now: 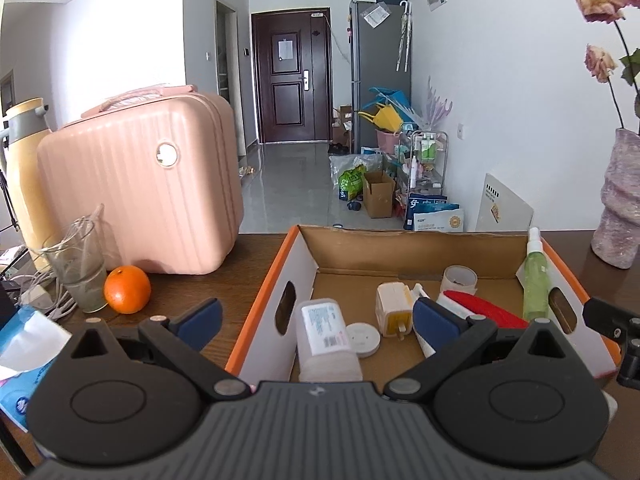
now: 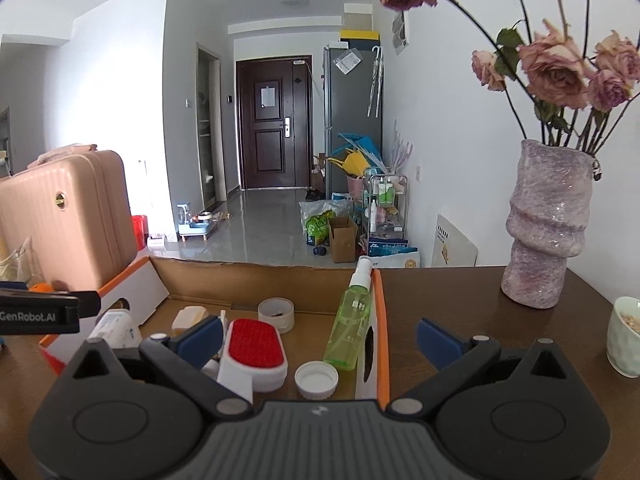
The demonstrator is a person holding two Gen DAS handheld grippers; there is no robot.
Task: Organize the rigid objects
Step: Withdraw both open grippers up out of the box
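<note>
An open cardboard box (image 1: 280,276) with orange edges sits on the brown table; it also shows in the right wrist view (image 2: 380,320). Inside lie a white tub (image 1: 326,340), a white round lid (image 1: 362,338), a cream plug adapter (image 1: 394,308), a tape roll (image 1: 460,278), a red-and-white brush (image 2: 254,350), a white cap (image 2: 316,378) and a green spray bottle (image 2: 352,320) leaning on the right wall. My left gripper (image 1: 316,320) is open and empty over the box's left wall. My right gripper (image 2: 320,340) is open and empty over the box's right wall.
A pink suitcase (image 1: 140,184), an orange (image 1: 127,289), a glass (image 1: 80,272) and a cream thermos (image 1: 24,160) stand left of the box. A purple vase (image 2: 544,224) with dried roses and a pale cup (image 2: 624,336) stand on the right.
</note>
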